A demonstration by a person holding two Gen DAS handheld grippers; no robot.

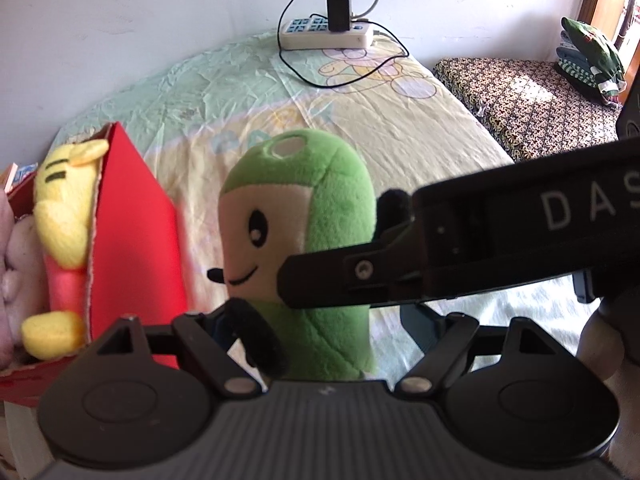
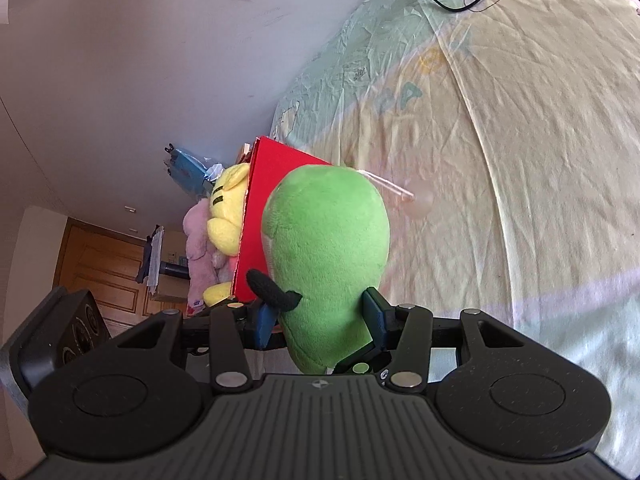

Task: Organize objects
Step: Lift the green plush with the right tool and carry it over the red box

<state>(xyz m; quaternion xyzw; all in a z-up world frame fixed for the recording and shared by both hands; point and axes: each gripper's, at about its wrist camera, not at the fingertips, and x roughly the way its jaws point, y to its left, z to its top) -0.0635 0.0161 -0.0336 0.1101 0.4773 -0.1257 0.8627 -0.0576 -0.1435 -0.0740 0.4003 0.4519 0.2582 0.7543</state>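
Item: green plush toy (image 2: 324,256), capsule-shaped, cream face panel with stitched eye and smile, short black limbs.

Location: held up above the bedsheet (image 2: 520,160), just beside the open red box (image 1: 136,232) that already holds a yellow plush (image 1: 64,208) and a pink plush (image 2: 198,240).

Handling, as judged: light, soft and compressible; the pile gives grip, so slipping is unlikely, and nothing on it looks fragile. The lower body is the sensible place to pinch; the thin black limbs would likely flop or pull.

Orientation: long axis upright, rounded head uppermost, base downward. The face is turned toward the left wrist camera, and the plain green back toward the right.

Right gripper (image 2: 322,320): clenched on the toy's lower body, blue pads pressed into both flanks.

Left gripper (image 1: 320,328): the toy's base stands between its fingers, but whether they press on it cannot be told.
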